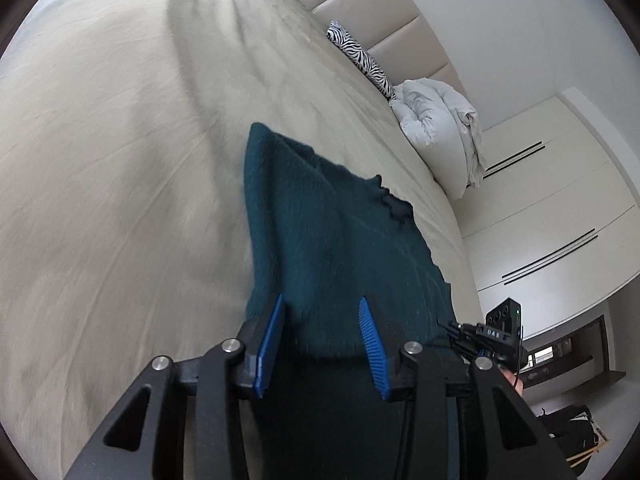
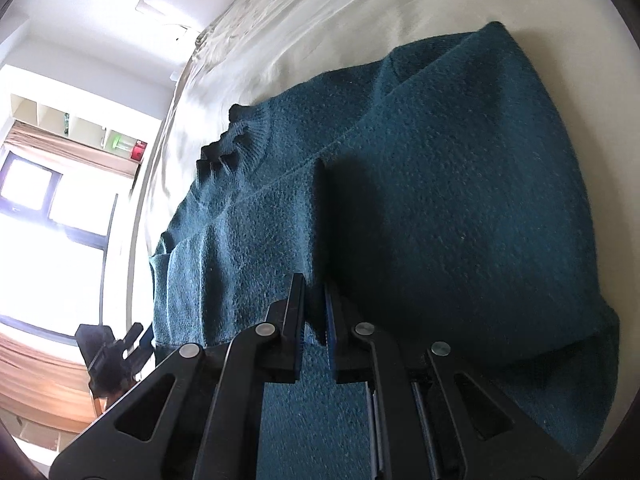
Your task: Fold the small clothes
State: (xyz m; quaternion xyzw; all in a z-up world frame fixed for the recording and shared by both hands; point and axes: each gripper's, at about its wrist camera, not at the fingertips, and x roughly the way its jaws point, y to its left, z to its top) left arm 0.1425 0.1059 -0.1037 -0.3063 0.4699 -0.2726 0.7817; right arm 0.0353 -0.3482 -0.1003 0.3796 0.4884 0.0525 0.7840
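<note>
We see a fuzzy dark-teal knit sweater (image 2: 420,184) lying on a beige bedsheet (image 1: 120,160), its long axis running away from both tongs, ribbed collar (image 2: 240,140) left of our right gripper (image 2: 314,320). That gripper's jaws sit almost closed, pinching a fold of the knit. Our left gripper (image 1: 322,344) stands wide open over the sweater's near edge, gripping nothing. Only the left view shows the zebra-striped pillow (image 1: 360,56) and rumpled white duvet (image 1: 436,128) far ahead
</note>
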